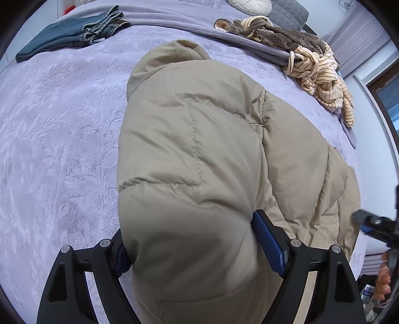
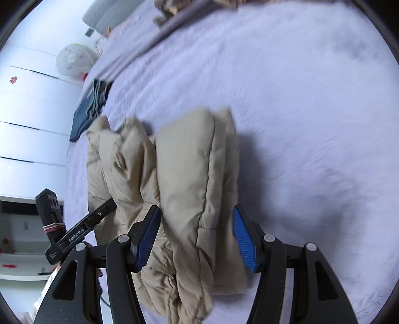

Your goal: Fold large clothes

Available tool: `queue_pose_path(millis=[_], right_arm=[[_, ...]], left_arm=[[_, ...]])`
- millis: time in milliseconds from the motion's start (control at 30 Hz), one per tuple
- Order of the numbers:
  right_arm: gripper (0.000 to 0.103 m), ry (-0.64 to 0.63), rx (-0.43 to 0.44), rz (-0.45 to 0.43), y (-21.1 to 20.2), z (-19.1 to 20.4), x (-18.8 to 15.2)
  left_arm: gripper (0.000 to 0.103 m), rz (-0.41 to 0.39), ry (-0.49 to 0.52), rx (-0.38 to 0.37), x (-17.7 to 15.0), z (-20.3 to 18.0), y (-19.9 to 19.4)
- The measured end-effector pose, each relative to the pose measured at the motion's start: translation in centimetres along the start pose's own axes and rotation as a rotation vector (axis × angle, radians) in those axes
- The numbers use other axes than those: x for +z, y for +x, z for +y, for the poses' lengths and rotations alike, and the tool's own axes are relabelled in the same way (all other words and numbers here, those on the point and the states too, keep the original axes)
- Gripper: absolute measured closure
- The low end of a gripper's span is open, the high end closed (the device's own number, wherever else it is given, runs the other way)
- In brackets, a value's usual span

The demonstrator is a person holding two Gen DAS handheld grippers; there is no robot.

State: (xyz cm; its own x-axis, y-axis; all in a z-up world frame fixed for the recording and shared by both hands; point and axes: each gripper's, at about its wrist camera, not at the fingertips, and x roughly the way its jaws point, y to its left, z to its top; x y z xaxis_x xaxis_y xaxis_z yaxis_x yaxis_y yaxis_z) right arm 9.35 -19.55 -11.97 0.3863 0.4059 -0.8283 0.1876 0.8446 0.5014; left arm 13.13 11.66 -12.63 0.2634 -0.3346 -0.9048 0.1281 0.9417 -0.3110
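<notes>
A big beige puffer jacket [image 1: 199, 149] lies folded on a lilac bedspread [image 1: 57, 139]. My left gripper [image 1: 192, 239] is shut on a thick bulge of the jacket, which fills the gap between the blue pads [image 1: 268, 244]. My right gripper [image 2: 197, 236] grips the jacket's [image 2: 184, 174] folded edge between its blue pads [image 2: 243, 239], with layers bunched between them. The left gripper's body [image 2: 74, 231] shows at the left of the right wrist view, and the right gripper's tip [image 1: 369, 221] at the right edge of the left wrist view.
Folded blue jeans [image 1: 74, 32] lie at the far left of the bed. A striped cream and brown garment heap [image 1: 306, 54] lies at the far right. A pillow [image 1: 249, 6] is at the head. White drawers [image 2: 30, 112] stand beside the bed.
</notes>
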Motion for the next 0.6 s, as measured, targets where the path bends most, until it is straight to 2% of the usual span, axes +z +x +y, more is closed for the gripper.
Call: queue_pose_path(millis=[100, 167, 267, 333, 367, 400, 467, 600], right_arm=[[0.040, -0.051, 0.056, -0.102, -3.7, 1.7, 1.2], [0.040, -0.083, 0.091, -0.088, -2.6, 4.1, 2.5], [0.041, -0.078, 0.057, -0.030, 1.3, 6.2, 3.9], [0.069, -0.010, 0.073, -0.024, 3.6, 5.4, 5.0], [0.092, 0.043, 0.069, -0.017, 4.9, 4.7, 5.4], [0.094, 0.075, 0.032, -0.020, 4.4, 3.3, 5.2], [0.098, 0.095, -0.048, -0.021, 6.2, 2.5, 5.2], [0.102, 0.090, -0.085, 0.013, 7.6, 0.2, 4.4]], left_arm=[[0.016, -0.004, 0.002, 0.006, -0.3, 0.0, -0.2], [0.015, -0.007, 0.000, 0.013, -0.3, -0.1, -0.1], [0.015, -0.009, 0.000, 0.025, -0.4, -0.3, 0.0], [0.015, -0.007, 0.000, 0.031, -0.3, -0.4, -0.1], [0.015, -0.005, -0.003, 0.037, -0.3, -0.4, -0.2], [0.015, -0.004, -0.004, 0.044, -0.2, -0.4, -0.4], [0.015, -0.028, -0.002, 0.066, 0.0, -0.5, -1.5], [0.015, -0.135, 0.023, 0.111, 1.2, -0.8, -3.9]])
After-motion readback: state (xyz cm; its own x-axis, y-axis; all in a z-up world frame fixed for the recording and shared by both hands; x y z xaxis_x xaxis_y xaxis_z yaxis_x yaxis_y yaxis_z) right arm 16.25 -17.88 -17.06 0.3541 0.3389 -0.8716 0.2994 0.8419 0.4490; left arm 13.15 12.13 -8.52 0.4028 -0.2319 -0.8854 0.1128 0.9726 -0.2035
